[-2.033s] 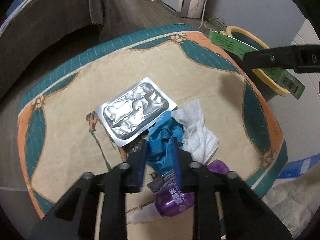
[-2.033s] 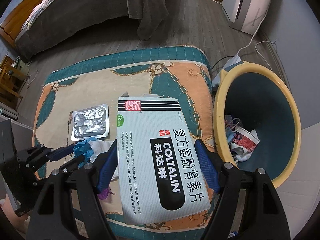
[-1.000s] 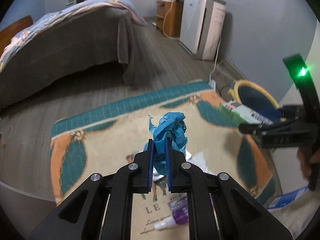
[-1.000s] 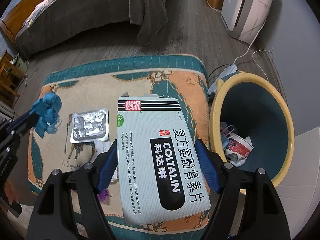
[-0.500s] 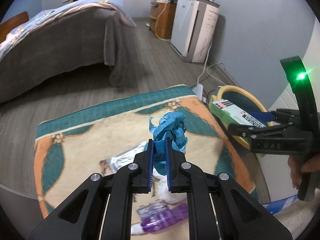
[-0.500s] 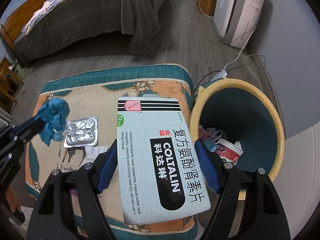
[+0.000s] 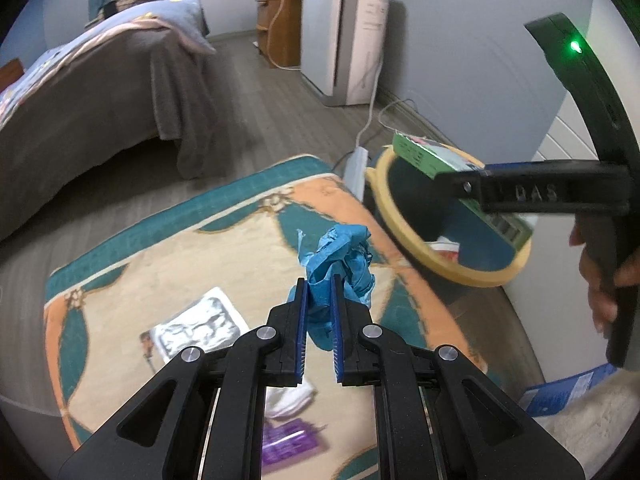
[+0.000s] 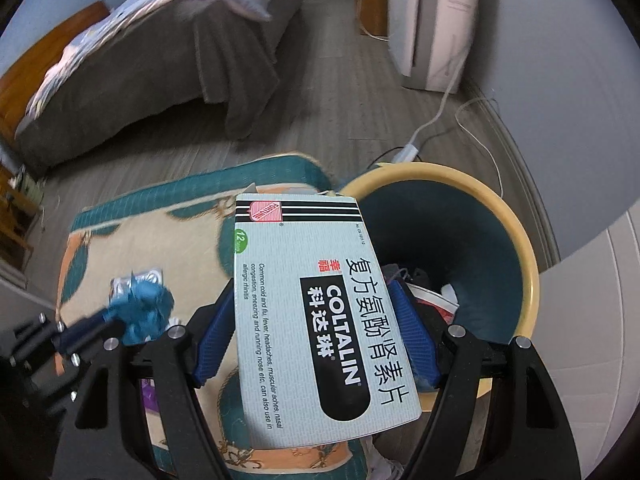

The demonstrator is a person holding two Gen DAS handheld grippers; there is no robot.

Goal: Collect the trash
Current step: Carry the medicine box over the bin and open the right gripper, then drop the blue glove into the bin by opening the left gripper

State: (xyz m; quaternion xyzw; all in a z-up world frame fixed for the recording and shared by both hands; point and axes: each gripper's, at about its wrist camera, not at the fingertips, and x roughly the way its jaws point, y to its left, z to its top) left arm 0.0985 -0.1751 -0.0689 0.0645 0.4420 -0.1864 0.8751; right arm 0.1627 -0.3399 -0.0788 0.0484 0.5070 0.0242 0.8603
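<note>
Left wrist view: the left gripper [image 7: 319, 292] has its fingers pinching a crumpled blue glove [image 7: 340, 256], which sticks out past the tips above the rug [image 7: 224, 248]. Ahead and right of the fingers stands the yellow-rimmed bin [image 7: 452, 268].

Right wrist view: the right gripper [image 8: 316, 320] has its fingers spread wide, clamping a medicine box [image 8: 316, 312] by its edges. The bin [image 8: 516, 240] lies just beyond the right finger, trash inside.

dim, bluish indoor light, fisheye-warped edges, slight motion blur.
</note>
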